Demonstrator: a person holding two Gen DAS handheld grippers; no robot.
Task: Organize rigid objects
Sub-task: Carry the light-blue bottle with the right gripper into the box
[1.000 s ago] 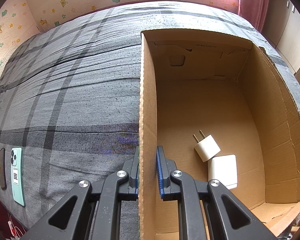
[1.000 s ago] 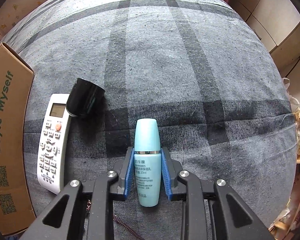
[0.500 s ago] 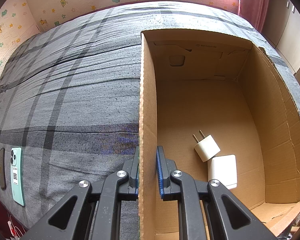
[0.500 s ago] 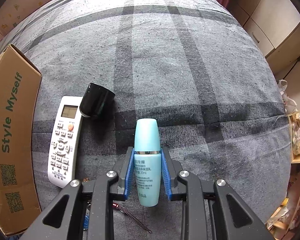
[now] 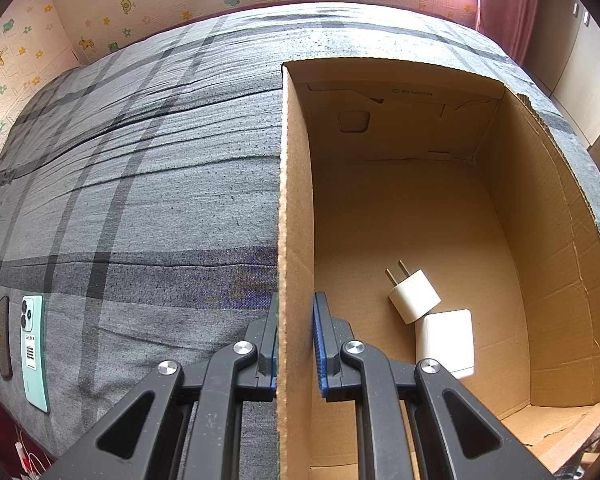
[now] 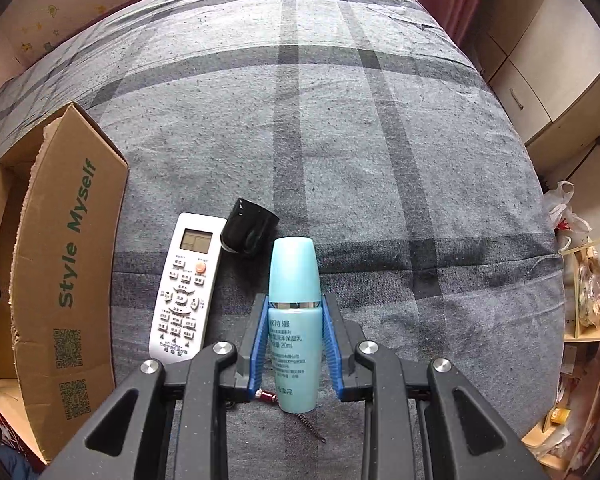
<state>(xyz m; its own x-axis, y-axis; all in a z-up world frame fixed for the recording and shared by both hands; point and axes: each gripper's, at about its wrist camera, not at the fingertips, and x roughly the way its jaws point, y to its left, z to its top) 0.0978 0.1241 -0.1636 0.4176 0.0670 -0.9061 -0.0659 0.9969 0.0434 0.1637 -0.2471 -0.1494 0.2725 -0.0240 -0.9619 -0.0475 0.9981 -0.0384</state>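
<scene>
Your right gripper (image 6: 295, 344) is clamped on the light blue lotion bottle (image 6: 295, 320), its blue pads (image 6: 260, 344) pressing both sides just below the silver band, cap pointing away from you. Under the bottle a thin chain (image 6: 308, 428) lies on the grey plaid bedspread (image 6: 380, 160). Just ahead to the left sits the white remote control (image 6: 184, 288), with a black cup (image 6: 249, 232) on its side touching the remote's far right corner. Left of the remote stands the cardboard box (image 6: 72, 264), printed "Style Myself".

Your left gripper (image 5: 296, 340) is closed on the box's left wall (image 5: 296, 240), one finger outside and one inside. On the box floor, near the fingers, a white square charger (image 5: 446, 340) touches a white plug adapter (image 5: 414, 294), prongs pointing away. Far left on the bedspread, a mint green phone (image 5: 32, 350) lies beside a dark flat object (image 5: 3, 340).
</scene>
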